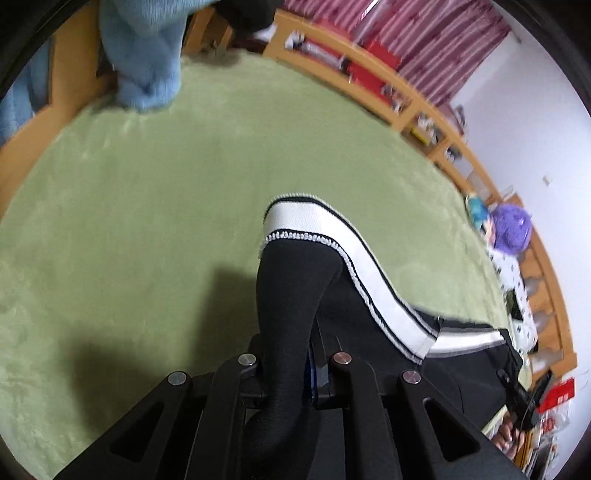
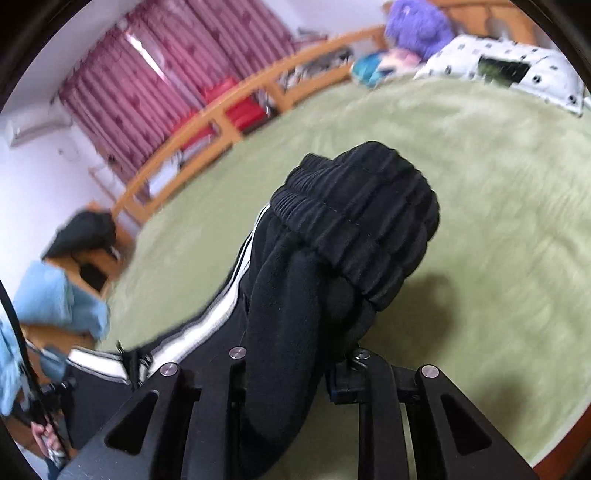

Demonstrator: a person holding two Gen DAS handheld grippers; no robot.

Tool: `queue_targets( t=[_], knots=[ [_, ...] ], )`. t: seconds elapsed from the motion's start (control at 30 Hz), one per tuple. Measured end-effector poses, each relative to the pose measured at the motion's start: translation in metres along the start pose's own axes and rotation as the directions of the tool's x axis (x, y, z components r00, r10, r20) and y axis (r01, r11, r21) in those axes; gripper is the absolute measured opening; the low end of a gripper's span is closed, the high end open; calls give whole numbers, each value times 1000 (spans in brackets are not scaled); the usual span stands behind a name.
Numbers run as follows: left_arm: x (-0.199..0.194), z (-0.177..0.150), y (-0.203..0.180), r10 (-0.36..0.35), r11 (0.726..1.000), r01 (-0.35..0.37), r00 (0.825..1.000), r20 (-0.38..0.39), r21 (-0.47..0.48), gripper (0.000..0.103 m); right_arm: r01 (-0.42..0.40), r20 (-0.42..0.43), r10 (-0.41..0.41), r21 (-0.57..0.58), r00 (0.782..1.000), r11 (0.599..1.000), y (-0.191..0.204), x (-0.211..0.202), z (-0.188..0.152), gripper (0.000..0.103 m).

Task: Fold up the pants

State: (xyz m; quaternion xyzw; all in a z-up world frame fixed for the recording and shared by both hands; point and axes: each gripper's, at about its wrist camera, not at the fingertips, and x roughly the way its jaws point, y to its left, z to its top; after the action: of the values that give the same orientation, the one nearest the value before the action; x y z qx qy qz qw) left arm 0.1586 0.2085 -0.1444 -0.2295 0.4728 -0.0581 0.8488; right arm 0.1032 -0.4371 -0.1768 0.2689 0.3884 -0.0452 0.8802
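Note:
The pants are black with a white side stripe. In the left wrist view my left gripper [image 1: 291,363] is shut on a bunched black leg of the pants [image 1: 291,295], whose white-banded cuff [image 1: 295,221] hangs forward above the green blanket [image 1: 147,221]. In the right wrist view my right gripper [image 2: 295,360] is shut on the pants [image 2: 295,295] near the ribbed black waistband [image 2: 362,218], which flops forward over the fingers. The striped leg [image 2: 218,314] trails to the left. Both grippers hold the fabric above the blanket; the fingertips are hidden by cloth.
A light blue fleece [image 1: 144,55] lies at the blanket's far edge. A wooden rail [image 1: 417,107] borders the bed, with red boxes and maroon curtains [image 2: 166,66] behind. A purple plush [image 2: 417,26] and a white patterned pillow [image 2: 546,70] lie at the head end.

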Motion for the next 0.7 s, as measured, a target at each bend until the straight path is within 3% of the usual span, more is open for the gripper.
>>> queue_targets(
  t=[0.07, 0.13, 0.17, 0.23, 0.3, 0.43, 0.53, 0.7],
  knots=[
    [17, -11, -1, 96, 995, -95, 995, -17, 34, 19, 43, -45, -42, 36, 998, 998, -11, 9, -5, 26],
    [30, -17, -5, 177, 981, -173, 983, -38, 90, 29, 40, -119, -28, 103, 993, 994, -28, 16, -6, 36],
    [33, -20, -6, 201, 975, -194, 978, -51, 108, 34, 59, -176, -34, 138, 984, 989, -38, 18, -8, 44],
    [28, -26, -5, 229, 969, -223, 972, -54, 108, 48, 118, -222, -88, 128, 971, 985, -44, 10, -17, 46],
    [15, -35, -8, 246, 962, -242, 969, -24, 125, 65, 142, -206, -124, 76, 971, 987, -35, -6, -24, 46],
    [-13, -62, -11, 240, 955, -237, 971, 8, 178, 68, 158, -132, -160, -25, 978, 987, 1, -42, -41, 48],
    [-24, -81, -10, 193, 968, -187, 981, -19, 165, 69, 90, -108, -101, -101, 989, 991, 45, -47, -53, 50],
    [-45, -106, 2, 152, 984, -149, 988, -15, 96, 69, -66, -174, 15, -292, 985, 954, 148, -21, -88, 49]
  ],
)
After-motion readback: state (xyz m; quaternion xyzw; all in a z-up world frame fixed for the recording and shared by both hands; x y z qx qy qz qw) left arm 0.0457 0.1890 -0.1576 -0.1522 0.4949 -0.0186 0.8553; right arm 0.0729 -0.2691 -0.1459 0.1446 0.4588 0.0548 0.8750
